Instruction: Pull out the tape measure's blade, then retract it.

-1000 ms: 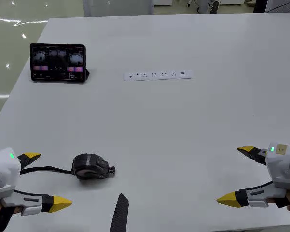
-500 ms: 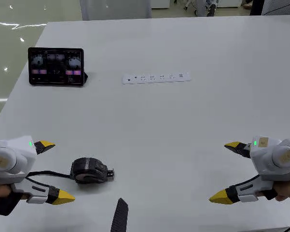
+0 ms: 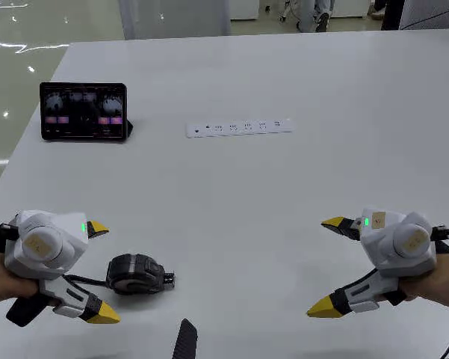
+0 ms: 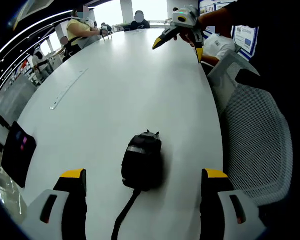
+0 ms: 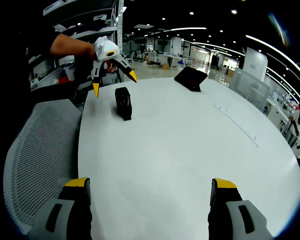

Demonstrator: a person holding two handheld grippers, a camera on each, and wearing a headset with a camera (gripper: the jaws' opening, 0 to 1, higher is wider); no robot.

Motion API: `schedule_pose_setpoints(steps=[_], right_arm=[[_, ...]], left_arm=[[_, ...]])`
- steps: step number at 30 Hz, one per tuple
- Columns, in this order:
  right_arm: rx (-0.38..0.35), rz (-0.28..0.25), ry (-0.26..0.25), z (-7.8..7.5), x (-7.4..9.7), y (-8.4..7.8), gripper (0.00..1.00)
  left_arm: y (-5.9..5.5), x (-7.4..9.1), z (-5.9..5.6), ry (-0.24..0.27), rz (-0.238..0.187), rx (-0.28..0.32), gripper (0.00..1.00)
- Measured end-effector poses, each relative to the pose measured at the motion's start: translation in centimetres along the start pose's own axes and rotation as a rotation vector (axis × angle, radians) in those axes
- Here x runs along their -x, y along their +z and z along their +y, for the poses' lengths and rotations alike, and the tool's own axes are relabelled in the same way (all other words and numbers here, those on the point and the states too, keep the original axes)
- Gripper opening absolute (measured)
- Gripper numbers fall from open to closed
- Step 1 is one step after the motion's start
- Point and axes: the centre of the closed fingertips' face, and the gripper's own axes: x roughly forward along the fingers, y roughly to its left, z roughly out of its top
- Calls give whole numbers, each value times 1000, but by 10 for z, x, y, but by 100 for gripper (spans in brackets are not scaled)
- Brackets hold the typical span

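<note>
Right now your left claw (image 3: 104,272) is at the near left of the white counter (image 3: 284,187), and its 2 yellow-tipped jaws are spread wide with nothing gripped. The tape measure (image 3: 137,273) lies on the counter just ahead of that opening. It is a dark, rounded case, and its small hook end sits tight against the case on the side facing your right claw (image 3: 323,265). In the left gripper view the case (image 4: 142,160) sits between the lines of the 2 jaws, a little beyond their tips, and touches neither. A black cord (image 3: 82,281) runs from the case back toward your left hand.

Your right claw is well apart from the tape measure, over at the near right of the counter. Its 2 jaws are also wide apart and hold nothing. In the right gripper view you see bare counter between those jaws, with the tape measure (image 5: 123,102) and your left claw far off toward the upper left.

Farther back, a tablet (image 3: 84,111) with a lit screen stands propped near the left edge. A white power strip (image 3: 239,127) lies flat near the counter's middle. A grey mesh chair (image 4: 254,130) stands at the near edge of the counter.
</note>
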Motion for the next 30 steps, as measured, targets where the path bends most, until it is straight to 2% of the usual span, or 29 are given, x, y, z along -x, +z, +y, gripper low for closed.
schedule_pose_setpoints(steps=[8, 11, 14, 17, 25, 30], right_arm=[[28, -14, 37, 4, -18, 16, 99], [33, -22, 52, 7, -27, 21, 99], [43, -20, 66, 11, -37, 26, 99], [49, -25, 80, 14, -46, 31, 99], [49, -52, 107, 21, -71, 48, 99], [40, -90, 114, 21, -84, 69, 99]], left_arm=[[5, -12, -1, -35, 36, -48, 86], [1, -20, 0, -36, 72, -90, 83], [-2, -27, -2, -54, 90, -88, 80], [-4, -32, 1, -57, 103, -89, 78], [0, -41, 7, -61, 99, -67, 69], [1, -49, 0, -91, 108, -74, 62]])
